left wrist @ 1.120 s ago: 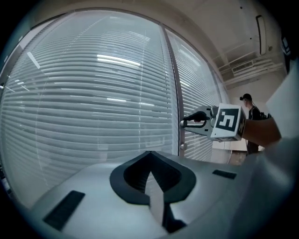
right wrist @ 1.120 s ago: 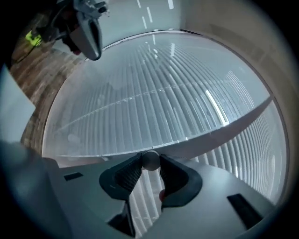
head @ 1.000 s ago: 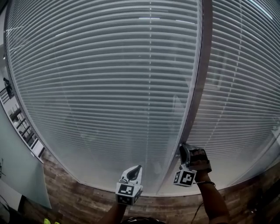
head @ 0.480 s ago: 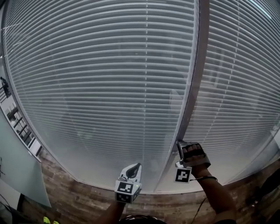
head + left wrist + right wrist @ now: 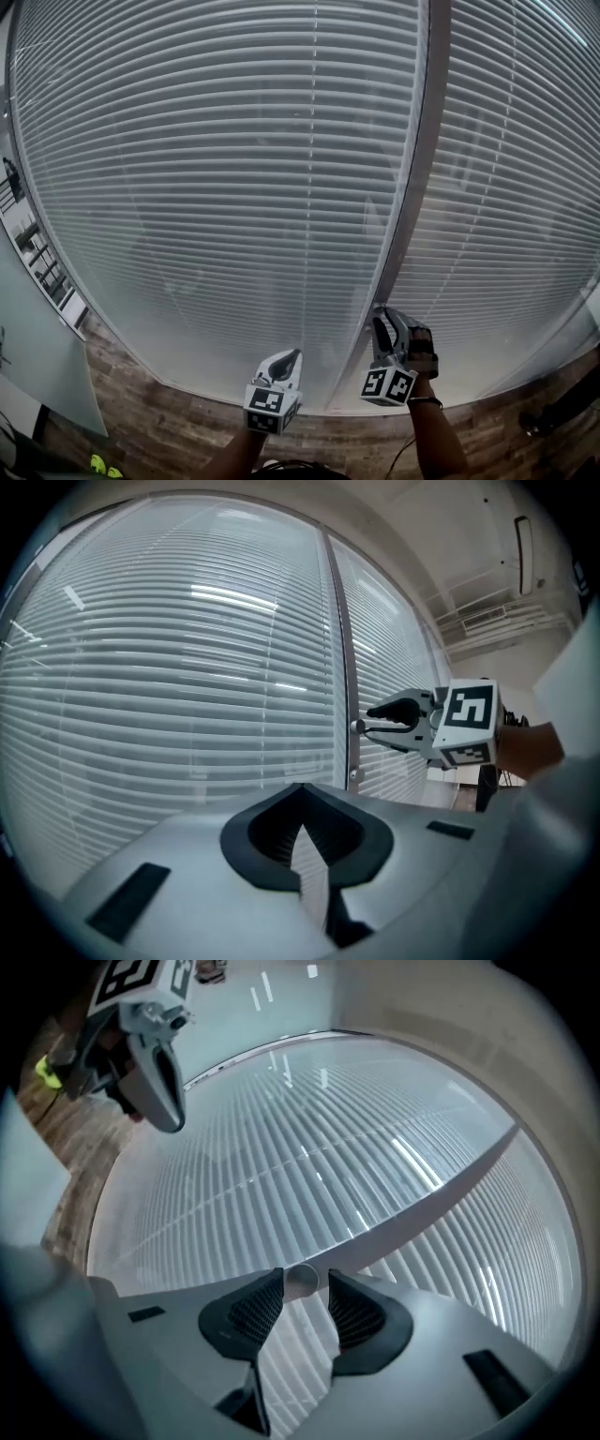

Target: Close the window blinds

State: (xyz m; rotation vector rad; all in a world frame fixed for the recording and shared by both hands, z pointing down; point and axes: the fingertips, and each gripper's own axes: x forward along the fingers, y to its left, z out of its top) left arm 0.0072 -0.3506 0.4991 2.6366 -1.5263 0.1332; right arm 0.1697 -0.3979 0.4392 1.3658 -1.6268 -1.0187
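Right tool [image 5: 381, 326] is held level, jaws apart around a round knob [image 5: 302, 1282] beside the blinds [image 5: 234, 187]; left tool [image 5: 291, 361] is closed, empty.

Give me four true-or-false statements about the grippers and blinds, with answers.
1. The left gripper has its jaws together, with nothing in them. True.
2. A knob sits between the jaws of the right gripper. True.
3. The blinds are raised, baring the glass. False: they hang down on both sides of the frame.
4. The right gripper is at the window's far left edge. False: it is at the frame.
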